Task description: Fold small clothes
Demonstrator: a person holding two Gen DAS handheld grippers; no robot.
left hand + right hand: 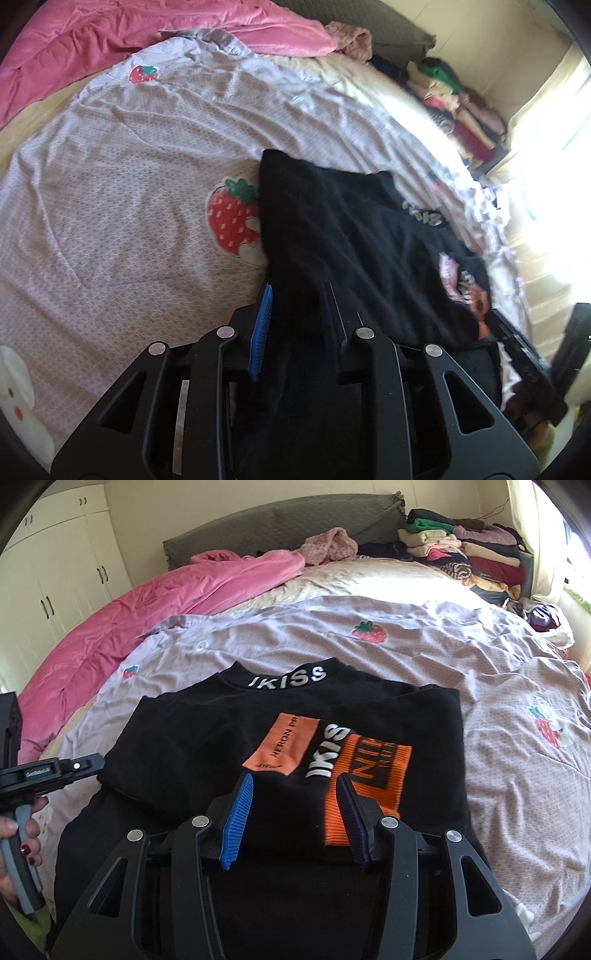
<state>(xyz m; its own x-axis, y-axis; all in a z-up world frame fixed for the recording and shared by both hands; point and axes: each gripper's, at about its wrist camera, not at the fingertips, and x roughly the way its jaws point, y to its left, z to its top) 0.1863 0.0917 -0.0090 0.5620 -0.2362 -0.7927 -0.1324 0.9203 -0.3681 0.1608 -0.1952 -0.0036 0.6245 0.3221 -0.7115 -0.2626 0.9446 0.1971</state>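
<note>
A: Black sweatshirt [229, 738] lies on the bed, on the strawberry-print sheet [480, 657]. Partly folded already: sleeves turned in, orange cuff [365, 775] resting across the chest print. Collar points toward the headboard.

B: Handling?

A: Looks like soft, thick knit. Light, limp, no stiffness, so it should drape and sag wherever it isn't held. Not slippery against the sheet, I'd guess. Best pinched at a doubled edge or hem corner, not mid-panel.

B: Right gripper [295, 805]?

A: Jaws apart, holding nothing. Cuff and chest print lie just beyond and between the pads; the near hem runs under them.

B: Left gripper [295, 306]?

A: Black cloth [332, 229] fills the gap between its jaws. Whether they pinch it or only sit over it, I cannot tell. It sits at the garment's left edge.
</note>
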